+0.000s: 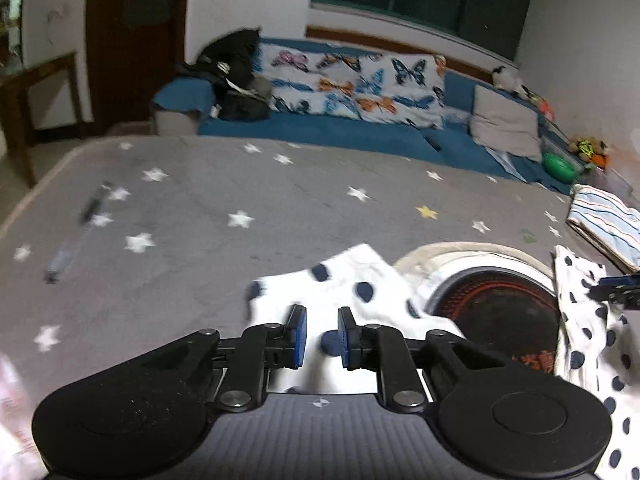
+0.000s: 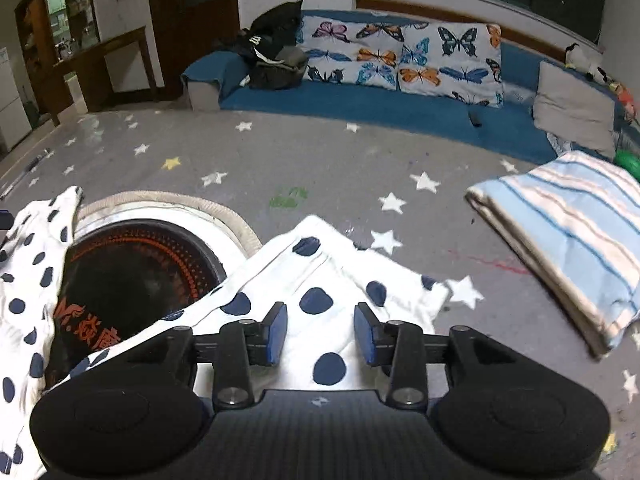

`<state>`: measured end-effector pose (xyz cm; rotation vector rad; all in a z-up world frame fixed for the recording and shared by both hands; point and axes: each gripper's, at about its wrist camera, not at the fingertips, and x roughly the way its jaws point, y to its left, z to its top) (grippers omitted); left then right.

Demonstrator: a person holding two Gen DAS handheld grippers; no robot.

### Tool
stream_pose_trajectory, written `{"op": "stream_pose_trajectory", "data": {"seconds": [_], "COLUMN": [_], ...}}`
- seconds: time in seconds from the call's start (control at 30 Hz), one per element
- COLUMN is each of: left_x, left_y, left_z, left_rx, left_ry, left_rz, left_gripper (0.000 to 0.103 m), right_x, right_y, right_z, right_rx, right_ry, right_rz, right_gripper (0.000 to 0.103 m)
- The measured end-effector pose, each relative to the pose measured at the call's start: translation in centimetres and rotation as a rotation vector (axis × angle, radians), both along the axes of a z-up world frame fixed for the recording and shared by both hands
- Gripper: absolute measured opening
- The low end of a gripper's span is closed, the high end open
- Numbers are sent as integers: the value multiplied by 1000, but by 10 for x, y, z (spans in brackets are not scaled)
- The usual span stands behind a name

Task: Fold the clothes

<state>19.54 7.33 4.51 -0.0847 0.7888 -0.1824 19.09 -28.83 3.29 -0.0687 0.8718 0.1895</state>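
Two grippers hang low over a white garment with navy polka dots (image 2: 316,280), which lies spread on a grey star-patterned cloth (image 1: 240,200) covering the table. The left gripper (image 1: 322,336) has its blue-padded fingers parted with a gap between them, and the spotted fabric shows through that gap; whether the pads touch the cloth I cannot tell. The right gripper (image 2: 321,330) is spread wider, its fingers standing apart above a flat stretch of the same garment, gripping nothing. The garment drapes over part of a round black heater with an orange glow pattern (image 2: 136,264), set in a pale ring in the tabletop; one section of fabric lies on each side of that dark circle. Off to the right, well apart from the dotted piece, sits a folded blue-and-cream striped cloth (image 2: 568,240). Beyond the table runs a blue sofa (image 2: 380,108) with butterfly-print cushions (image 2: 400,56) and a heap of dark bags (image 2: 276,52).
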Motion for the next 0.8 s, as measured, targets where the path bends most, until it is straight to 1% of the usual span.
{"op": "stream_pose_trajectory", "data": {"seconds": [0.07, 0.17, 0.3, 0.37, 0.57, 0.67, 0.73, 0.77, 0.8], "left_x": [11, 24, 41, 48, 70, 76, 75, 74, 73], "left_y": [-5, -13, -16, -16, -17, -15, -15, -15, -14], "left_z": [-5, -15, -23, -24, -25, -25, -24, -23, -22], "left_rx": [-8, -17, -3, -3, 76, 79, 75, 74, 72], "left_ry": [15, 25, 12, 1, -34, -39, -41, -42, -43], "left_rz": [-15, -39, -29, -15, 2, 14, 21, 24, 28], "left_gripper": [18, 18, 18, 18, 18, 19, 19, 22, 28], "right_x": [4, 12, 24, 33, 64, 80, 88, 89, 88], "right_y": [0, -2, -1, 1, 6, 8, 8, 8, 8], "right_z": [-4, -8, -11, -12, -16, -17, -16, -15, -13], "right_rx": [6, 13, 18, 15, 17, 18, 23, 26, 28], "right_ry": [8, 8, -4, -12, -31, -38, -38, -36, -33], "right_rz": [-11, -23, -25, -19, 10, 20, 23, 20, 18], "right_gripper": [40, 45, 49, 50, 54, 58, 58, 58, 58]}}
